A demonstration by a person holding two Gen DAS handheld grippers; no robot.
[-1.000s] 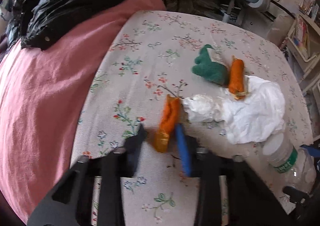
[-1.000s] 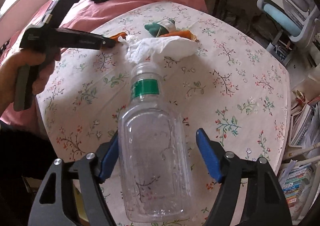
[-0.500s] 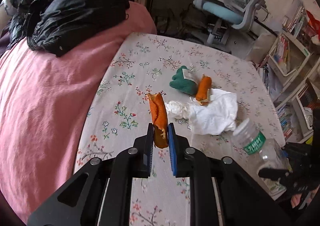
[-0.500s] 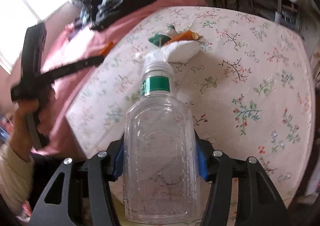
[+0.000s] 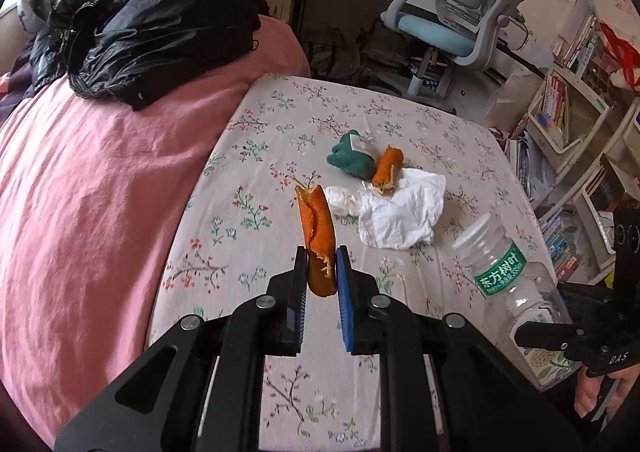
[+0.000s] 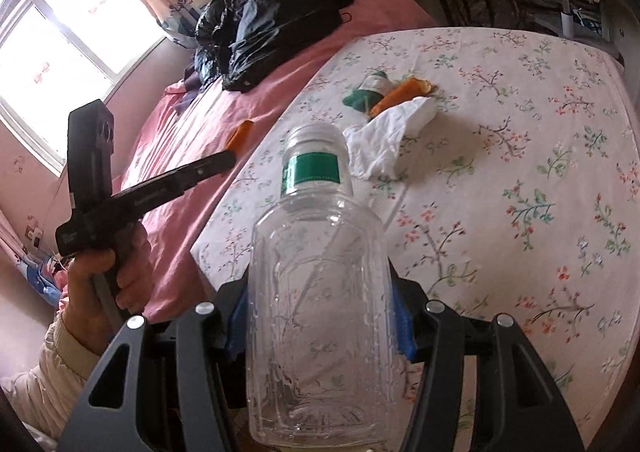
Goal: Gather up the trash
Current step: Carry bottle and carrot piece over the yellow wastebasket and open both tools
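The left tongs (image 5: 321,272) are pinching an orange peel (image 5: 316,230) by its lower end, so the strip stands up and forward out of the pads, lifted clear above the floral worktop (image 5: 440,139). In the right wrist view the same tongs (image 6: 230,159) reach out from a hand (image 6: 108,280) in a pale sleeve, with the peel's tip (image 6: 240,133) showing against the pink bed (image 6: 192,123). The right tongs (image 6: 318,326) are clamped on the sides of a clear plastic bottle (image 6: 320,300), whose capped neck and green label point away from the camera over the worktop's near edge. From the left wrist view that bottle (image 5: 516,284) shows at the right, held in the black right tongs (image 5: 560,332). Lying on the worktop near its middle are a crumpled white tissue (image 5: 400,211), a second peel (image 5: 386,169) resting on the tissue's far edge, and a green wrapper (image 5: 350,159) just beside that peel, touching it. A black jacket (image 5: 152,11) is heaped on the bed to the left of the worktop, and a blue and grey chair (image 5: 456,19) stands beyond the far edge, with bookshelves (image 5: 568,119) at the right.
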